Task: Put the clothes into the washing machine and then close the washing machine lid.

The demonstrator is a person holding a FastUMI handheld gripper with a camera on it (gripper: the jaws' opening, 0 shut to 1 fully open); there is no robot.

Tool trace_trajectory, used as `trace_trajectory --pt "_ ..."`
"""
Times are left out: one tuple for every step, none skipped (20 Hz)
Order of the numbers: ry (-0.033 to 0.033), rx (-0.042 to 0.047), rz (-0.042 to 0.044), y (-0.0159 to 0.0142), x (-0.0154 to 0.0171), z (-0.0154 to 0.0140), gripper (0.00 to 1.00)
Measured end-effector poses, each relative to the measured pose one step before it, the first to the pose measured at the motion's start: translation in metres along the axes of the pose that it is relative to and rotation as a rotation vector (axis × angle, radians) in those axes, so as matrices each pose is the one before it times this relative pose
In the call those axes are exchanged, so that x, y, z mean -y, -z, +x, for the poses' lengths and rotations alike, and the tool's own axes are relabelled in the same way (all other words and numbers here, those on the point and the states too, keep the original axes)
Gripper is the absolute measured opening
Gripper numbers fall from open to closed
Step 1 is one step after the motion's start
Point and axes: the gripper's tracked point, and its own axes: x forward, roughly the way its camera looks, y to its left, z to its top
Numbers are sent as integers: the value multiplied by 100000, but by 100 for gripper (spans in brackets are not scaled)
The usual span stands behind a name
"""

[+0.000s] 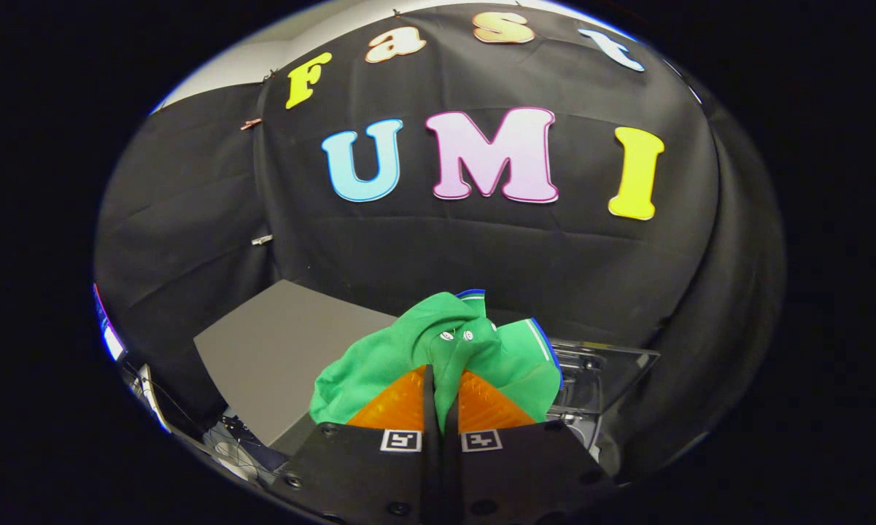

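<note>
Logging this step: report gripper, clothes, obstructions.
Gripper fingers shut on green garment, held above grey table. Clear raised lid just beyond. Nothing blocking.

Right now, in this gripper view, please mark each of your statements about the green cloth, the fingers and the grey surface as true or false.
1. The gripper is shut on the green cloth garment. True.
2. The garment lies flat on the grey tabletop. False: it hangs bunched between the fingers, above it.
3. A clear plastic part shows beyond the garment. True.
4. The garment is red. False: it is green with blue-white trim.
</note>
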Motion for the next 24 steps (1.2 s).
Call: trace_trajectory --pt "765 -91 369 181 870 -94 5" --pt "582 -62 250 210 850 4 5" --pt "659 -378 -113 412 848 96 5" --pt "711 -620 -208 506 939 306 5" --pt "475 -1302 365 580 865 462 5" --pt "-295 -1316 947 619 628 528 5" --pt "150 -1536 742 922 743 684 5" --pt "-323 -1679 801 960 621 640 5" --pt "-769 -1206 914 951 542 606 5" --pt "-1125 -1527 1010 940 313 703 5" --pt "-199 -3011 -99 1406 394 786 5" --pt "-685 -3345 -97 1436 77 1139 5" --pt "-1331 -4177 503 1790 274 923 5" --pt "-814 -3302 -54 1648 316 888 5" --pt "-996 -3063 346 1333 354 809 5" --pt "-879 -2601 874 998 316 778 5" --pt "-1111 -2352 238 858 148 744 5" --pt "-536 -2669 -896 1244 197 674 5" --pt "-505 -2083 -1447 1095 240 575 5" --pt "-524 -1514 -1031 761 268 563 5" --pt "-431 -1231 -483 426 392 517 5" --pt "-640 -1316 483 495 460 521 5" --pt "-791 -1538 1210 351 246 779 5" --pt "-393 -1198 518 284 162 384 5"
